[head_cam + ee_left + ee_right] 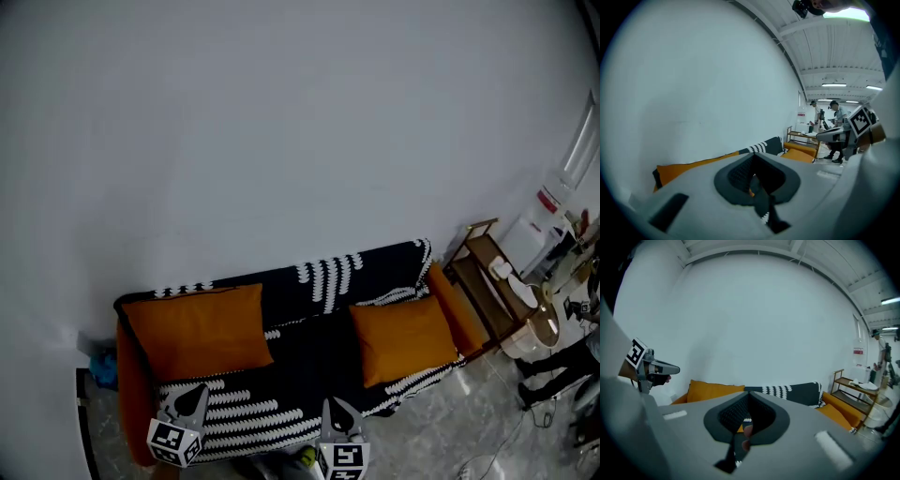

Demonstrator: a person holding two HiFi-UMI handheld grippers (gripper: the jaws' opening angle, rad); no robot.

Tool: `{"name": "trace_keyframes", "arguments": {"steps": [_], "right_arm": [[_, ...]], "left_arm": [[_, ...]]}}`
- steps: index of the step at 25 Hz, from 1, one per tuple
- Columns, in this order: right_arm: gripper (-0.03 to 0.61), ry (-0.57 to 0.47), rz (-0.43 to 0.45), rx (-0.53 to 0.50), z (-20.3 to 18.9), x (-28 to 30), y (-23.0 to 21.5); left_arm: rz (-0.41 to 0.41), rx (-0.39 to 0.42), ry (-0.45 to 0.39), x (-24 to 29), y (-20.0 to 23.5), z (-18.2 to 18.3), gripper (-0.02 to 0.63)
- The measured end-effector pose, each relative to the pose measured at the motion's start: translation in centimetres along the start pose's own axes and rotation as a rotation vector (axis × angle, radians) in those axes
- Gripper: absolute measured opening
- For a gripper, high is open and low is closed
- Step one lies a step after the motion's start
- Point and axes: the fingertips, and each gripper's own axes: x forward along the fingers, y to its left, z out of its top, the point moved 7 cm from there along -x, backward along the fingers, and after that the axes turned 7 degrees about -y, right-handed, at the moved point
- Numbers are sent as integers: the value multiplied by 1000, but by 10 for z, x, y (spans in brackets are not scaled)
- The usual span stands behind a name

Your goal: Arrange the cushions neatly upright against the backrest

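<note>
Nearest, the left gripper (191, 397) and the right gripper (338, 410) hang just before the front edge of the sofa (457, 314), each with its jaws pressed together on nothing. Farther in, well apart from both tips, a larger orange cushion (199, 328) stands at the sofa's left end and a smaller orange cushion (405, 339) toward its right. Both are upright against the backrest, over a black-and-white patterned throw (328, 274). Past the sofa's right arm stands a wooden shelf rack (485, 281). Beyond that is a white container with a red label (549, 199), its print too small to read.

Left tool (193, 397), right tool (339, 414): closed, empty
</note>
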Motion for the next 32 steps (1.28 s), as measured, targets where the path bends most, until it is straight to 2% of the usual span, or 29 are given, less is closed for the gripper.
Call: {"name": "trace_keyframes", "arguments": {"steps": [5,12,18,26,32], "right_arm": [[12,6,-149,33,-8,-46,-79],[12,29,-352,80,-35,-135,-212],[12,9,-514,124,-49,-214,-298],[12,5,-673,161,-70,-279,-353],[12,21,-754,166,-86,-283,-411]], "left_arm": [[-169,35,15,70,-80,12,2],[-362,52,22,162,-231,14,2],[-515,100,18,205,-349,21,2],[-670,145,43,254,-439,16,2],[-769,151,73,316,-497,1,2]]}}
